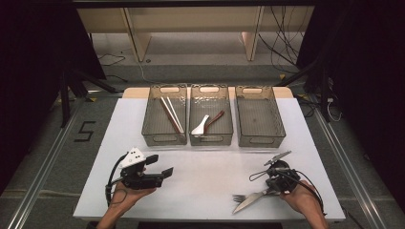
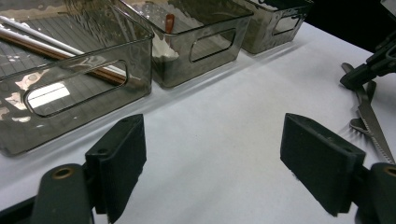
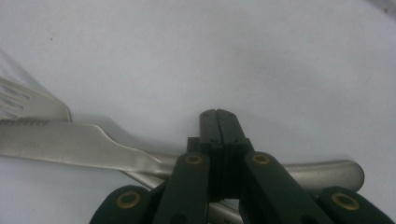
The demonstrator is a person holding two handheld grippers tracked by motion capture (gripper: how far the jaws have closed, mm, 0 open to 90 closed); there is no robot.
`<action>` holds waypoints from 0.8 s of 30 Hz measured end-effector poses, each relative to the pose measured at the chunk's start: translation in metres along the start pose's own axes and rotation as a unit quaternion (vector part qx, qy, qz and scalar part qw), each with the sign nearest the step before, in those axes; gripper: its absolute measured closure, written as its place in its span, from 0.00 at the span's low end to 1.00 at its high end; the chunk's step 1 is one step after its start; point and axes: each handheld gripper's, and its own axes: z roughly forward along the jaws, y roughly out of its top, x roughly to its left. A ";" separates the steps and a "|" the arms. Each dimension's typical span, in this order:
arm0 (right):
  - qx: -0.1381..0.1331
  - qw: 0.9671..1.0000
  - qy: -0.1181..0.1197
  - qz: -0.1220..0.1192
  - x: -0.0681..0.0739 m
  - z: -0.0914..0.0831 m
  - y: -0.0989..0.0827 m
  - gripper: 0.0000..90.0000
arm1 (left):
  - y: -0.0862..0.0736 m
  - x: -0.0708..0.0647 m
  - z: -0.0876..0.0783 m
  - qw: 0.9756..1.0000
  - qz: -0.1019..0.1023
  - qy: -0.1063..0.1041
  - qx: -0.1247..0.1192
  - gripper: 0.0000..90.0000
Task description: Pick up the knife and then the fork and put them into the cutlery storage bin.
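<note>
My right gripper [image 3: 220,122], low at the right of the high view, has its jaws pressed together with nothing between, just above the steel serrated table knife [image 3: 70,147] and silver metal fork [image 3: 21,95] on the white table [image 1: 205,176]. My left gripper [image 1: 161,167] gapes empty, lower left.

The only mark I can read is a black digit "5" [image 1: 84,131], laid out in dark strips on the grey floor, just left of the white table [image 1: 143,191] and level with its far half. I find no lettering, label or brand on anything standing on the table, nor on either gripper, in any of my views.
</note>
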 end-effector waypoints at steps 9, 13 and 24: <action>0.014 1.000 0.007 -0.009 0.006 -0.009 -0.019 1.00 | 0.000 0.000 0.000 1.000 0.003 -0.002 0.002 0.24; -0.007 1.000 0.008 -0.014 0.003 -0.013 -0.023 1.00 | 0.000 -0.001 0.001 1.000 0.003 -0.002 0.002 0.24; -0.024 0.995 0.017 -0.096 -0.008 -0.037 -0.032 0.64 | 0.001 -0.001 0.001 1.000 0.003 -0.002 0.002 0.24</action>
